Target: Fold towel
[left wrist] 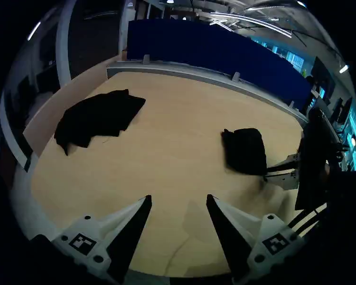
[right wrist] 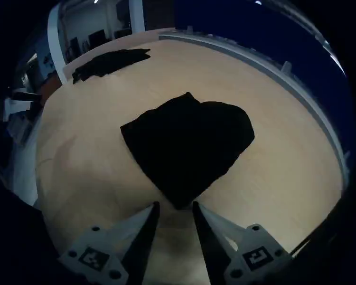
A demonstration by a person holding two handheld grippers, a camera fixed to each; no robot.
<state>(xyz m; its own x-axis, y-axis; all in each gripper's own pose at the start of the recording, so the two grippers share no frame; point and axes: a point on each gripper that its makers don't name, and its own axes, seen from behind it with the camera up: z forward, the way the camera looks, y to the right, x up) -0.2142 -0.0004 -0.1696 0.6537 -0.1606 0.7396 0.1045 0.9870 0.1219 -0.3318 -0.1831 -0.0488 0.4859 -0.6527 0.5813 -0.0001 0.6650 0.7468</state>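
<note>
Left gripper (left wrist: 178, 199) parted over table (left wrist: 178, 137), right gripper (right wrist: 174, 205) parted at black towel (right wrist: 187, 142) corner

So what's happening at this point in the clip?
A person works at a wooden table with two handheld grippers. The right gripper sits at the near corner of a folded black towel, fingers slightly apart. The left gripper hangs open over bare wood. A crumpled black towel lies at the far side.
</note>
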